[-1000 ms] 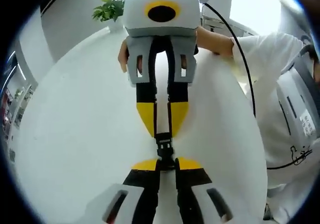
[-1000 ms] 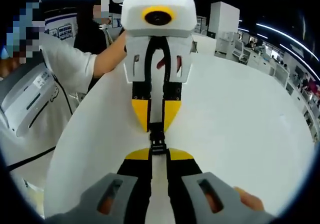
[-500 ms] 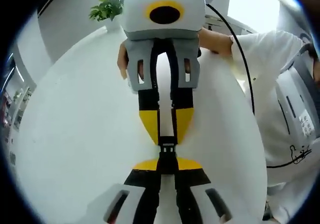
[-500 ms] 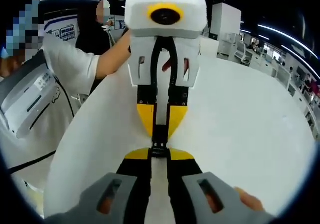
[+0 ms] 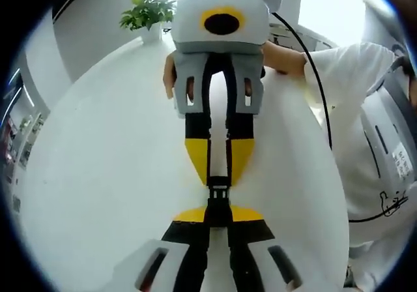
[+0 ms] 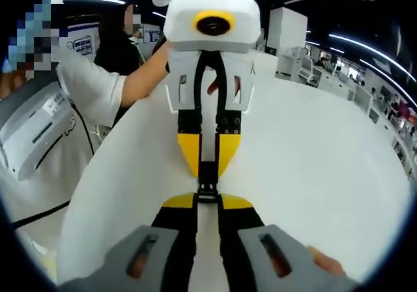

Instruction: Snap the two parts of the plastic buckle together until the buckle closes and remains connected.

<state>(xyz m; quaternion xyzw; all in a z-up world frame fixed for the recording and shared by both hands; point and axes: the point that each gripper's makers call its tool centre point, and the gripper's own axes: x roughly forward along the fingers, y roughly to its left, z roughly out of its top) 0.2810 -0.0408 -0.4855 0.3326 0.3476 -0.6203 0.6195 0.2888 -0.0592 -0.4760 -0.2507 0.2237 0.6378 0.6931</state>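
Observation:
A small black plastic buckle (image 5: 218, 198) hangs just above the white table (image 5: 98, 161), its two parts pressed end to end between facing grippers. My left gripper (image 5: 218, 215) rises from the bottom of the left gripper view, shut on the near buckle part. My right gripper (image 5: 219, 177) comes down from the top, shut on the far part. In the right gripper view the same buckle (image 6: 207, 188) sits between my right gripper (image 6: 207, 203) below and my left gripper (image 6: 207, 169) above. The yellow fingertips hide most of the buckle, so I cannot see the latch.
A potted plant (image 5: 148, 12) stands at the table's far edge. A person in a white sleeve (image 5: 339, 77) stands close at the right, with a black cable (image 5: 319, 83) trailing over the table. A hand (image 6: 322, 261) holds the right gripper's handle. Office shelves (image 6: 326, 64) lie beyond the table.
The facing grippers have closed in a little, and the visible stretch of buckle between the yellow tips has shortened. Both views have shifted slightly with the hands.

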